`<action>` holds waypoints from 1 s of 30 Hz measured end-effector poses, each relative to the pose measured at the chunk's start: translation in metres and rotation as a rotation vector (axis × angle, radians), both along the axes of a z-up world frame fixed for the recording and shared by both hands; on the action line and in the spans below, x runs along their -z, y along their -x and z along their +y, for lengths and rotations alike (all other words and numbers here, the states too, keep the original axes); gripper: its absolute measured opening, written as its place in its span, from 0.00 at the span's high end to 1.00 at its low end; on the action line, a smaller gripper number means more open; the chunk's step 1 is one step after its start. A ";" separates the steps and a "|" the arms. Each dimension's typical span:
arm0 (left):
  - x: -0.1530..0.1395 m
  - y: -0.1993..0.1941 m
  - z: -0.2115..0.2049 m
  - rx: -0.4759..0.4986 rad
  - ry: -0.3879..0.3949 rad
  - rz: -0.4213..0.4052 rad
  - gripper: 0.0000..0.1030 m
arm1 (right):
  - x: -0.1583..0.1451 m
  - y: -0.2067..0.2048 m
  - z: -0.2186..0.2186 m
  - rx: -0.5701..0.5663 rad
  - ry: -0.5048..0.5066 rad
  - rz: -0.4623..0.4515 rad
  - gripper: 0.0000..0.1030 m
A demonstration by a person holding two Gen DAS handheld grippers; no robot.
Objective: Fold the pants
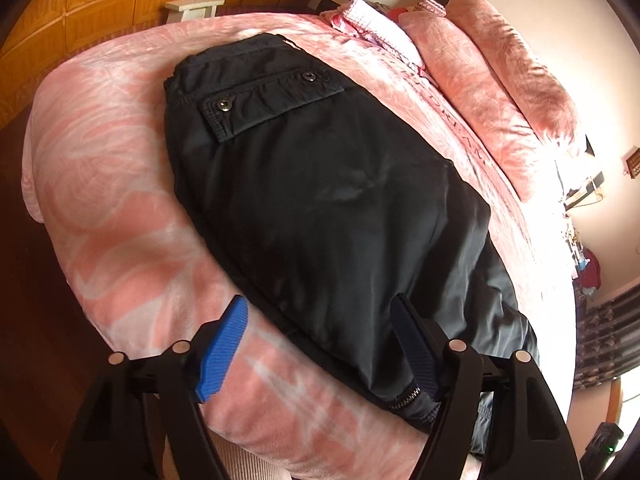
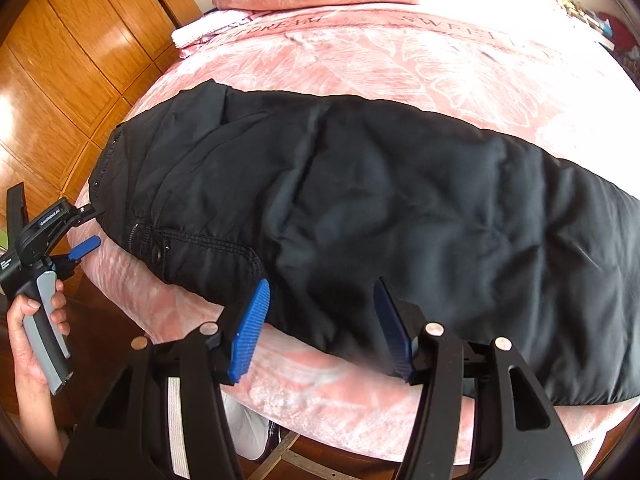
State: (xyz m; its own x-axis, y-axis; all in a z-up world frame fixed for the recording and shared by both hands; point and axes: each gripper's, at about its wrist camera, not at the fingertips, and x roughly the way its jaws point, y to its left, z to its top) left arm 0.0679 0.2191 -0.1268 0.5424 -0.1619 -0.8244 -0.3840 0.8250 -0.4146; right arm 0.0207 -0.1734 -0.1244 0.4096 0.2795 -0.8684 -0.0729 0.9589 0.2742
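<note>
**Pants lie on the bed, both grippers free at the near edge**

Pants [image 2: 360,208] lie spread along the near side of the pink bedspread [image 2: 360,64], waistband toward the wooden wardrobe [image 2: 72,64], legs running off to the right.

The left gripper [image 1: 316,348] stands with its jaws apart and nothing clamped: one blue pad over the bedspread, the other at the fabric's zipped edge. The right gripper [image 2: 324,332] is also parted, hovering over the dark cloth near the bed's edge without pinching it.

What could go wrong, as I judge it: the cloth looks slick and puffy, so a shallow pinch may take only the top layer and the fold will drag crooked. The pants sit close to the mattress edge; a pull toward the person could slide them off. A grip on the flap pocket [image 1: 272,100] instead of the hem would bunch the cloth.

Hard to make out: the leg ends are cut off at the frame's right. Whether the garment is already folded lengthwise cannot be told. Bright window glare washes out the far bed corner.
</note>
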 end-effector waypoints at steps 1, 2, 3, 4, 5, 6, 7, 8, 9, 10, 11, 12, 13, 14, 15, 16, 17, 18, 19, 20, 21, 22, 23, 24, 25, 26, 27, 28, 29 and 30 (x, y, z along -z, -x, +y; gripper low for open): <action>0.002 -0.004 0.004 -0.002 0.010 0.003 0.31 | 0.000 -0.003 0.004 -0.007 -0.004 0.001 0.46; 0.004 -0.007 0.008 -0.002 0.032 0.003 0.34 | 0.000 -0.006 0.009 -0.014 -0.009 0.001 0.46; 0.007 -0.011 0.012 -0.007 0.051 0.005 0.41 | 0.000 -0.009 0.013 -0.021 -0.010 0.000 0.46; 0.010 -0.013 0.017 -0.016 0.069 0.011 0.45 | 0.001 -0.012 0.018 -0.027 -0.006 0.000 0.46; 0.014 -0.016 0.021 -0.024 0.091 0.020 0.49 | 0.002 -0.015 0.023 -0.034 -0.001 0.001 0.46; 0.017 -0.017 0.027 -0.038 0.118 0.026 0.58 | 0.004 -0.018 0.027 -0.040 0.008 0.005 0.46; 0.021 -0.017 0.032 -0.056 0.139 0.029 0.63 | 0.005 -0.020 0.032 -0.045 0.014 0.008 0.46; 0.024 -0.016 0.038 -0.076 0.161 0.026 0.77 | 0.007 -0.021 0.037 -0.051 0.018 0.009 0.46; 0.028 -0.013 0.043 -0.096 0.184 0.022 0.87 | 0.009 -0.022 0.040 -0.057 0.026 0.012 0.46; 0.031 -0.009 0.046 -0.112 0.214 0.012 0.88 | 0.011 -0.023 0.044 -0.061 0.037 0.014 0.45; 0.032 -0.007 0.047 -0.117 0.221 0.002 0.91 | 0.012 -0.023 0.047 -0.065 0.050 0.015 0.45; 0.030 -0.003 0.045 -0.117 0.201 -0.009 0.95 | 0.014 -0.022 0.049 -0.068 0.062 0.015 0.45; 0.026 0.002 0.042 -0.115 0.174 -0.026 0.97 | 0.016 -0.022 0.050 -0.070 0.072 0.016 0.45; 0.021 0.007 0.040 -0.119 0.145 -0.047 0.98 | 0.018 -0.021 0.050 -0.071 0.076 0.018 0.46; 0.017 0.013 0.037 -0.124 0.119 -0.063 0.99 | 0.019 -0.021 0.049 -0.070 0.077 0.021 0.46; 0.015 0.018 0.035 -0.133 0.097 -0.074 0.99 | 0.021 -0.021 0.048 -0.067 0.076 0.023 0.47; 0.016 0.019 0.034 -0.137 0.071 -0.076 1.00 | 0.022 -0.022 0.047 -0.065 0.074 0.026 0.47; 0.021 0.017 0.032 -0.129 0.024 -0.051 1.00 | 0.025 -0.022 0.046 -0.064 0.074 0.030 0.47; 0.027 0.016 0.033 -0.131 -0.001 -0.021 1.00 | 0.027 -0.024 0.045 -0.064 0.075 0.034 0.47; 0.031 0.018 0.037 -0.134 0.023 -0.014 1.00 | 0.029 -0.025 0.044 -0.068 0.076 0.038 0.47; 0.030 0.020 0.038 -0.133 0.048 -0.021 1.00 | 0.028 -0.024 0.043 -0.072 0.071 0.036 0.49; 0.023 0.024 0.037 -0.133 0.034 -0.041 1.00 | 0.025 -0.023 0.040 -0.069 0.065 0.028 0.49; 0.013 0.027 0.031 -0.120 -0.012 -0.066 1.00 | 0.020 -0.021 0.034 -0.055 0.061 0.012 0.49; 0.003 0.029 0.021 -0.087 -0.049 -0.089 1.00 | 0.015 -0.018 0.027 -0.035 0.063 -0.004 0.49; -0.005 0.030 0.009 -0.036 -0.062 -0.102 1.00 | 0.011 -0.014 0.018 -0.017 0.068 -0.011 0.49; -0.010 0.029 -0.005 0.018 -0.062 -0.100 0.89 | 0.009 -0.011 0.008 0.004 0.070 -0.011 0.49; -0.014 0.028 -0.022 0.078 -0.049 -0.097 0.72 | 0.007 -0.008 -0.003 0.027 0.069 -0.008 0.49; -0.015 0.027 -0.039 0.135 -0.036 -0.093 0.62 | 0.005 -0.004 -0.012 0.046 0.068 -0.007 0.49; -0.015 0.026 -0.058 0.198 -0.020 -0.083 0.53 | 0.004 0.001 -0.022 0.062 0.067 -0.006 0.49; -0.013 0.027 -0.076 0.250 -0.005 -0.067 0.52 | 0.003 0.006 -0.031 0.077 0.061 -0.003 0.49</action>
State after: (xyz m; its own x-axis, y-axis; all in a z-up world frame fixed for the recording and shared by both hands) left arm 0.0404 0.1430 -0.1141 0.5395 -0.2941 -0.7889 -0.1391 0.8930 -0.4280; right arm 0.0143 -0.2040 -0.1272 0.4303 0.1941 -0.8815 0.0009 0.9765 0.2155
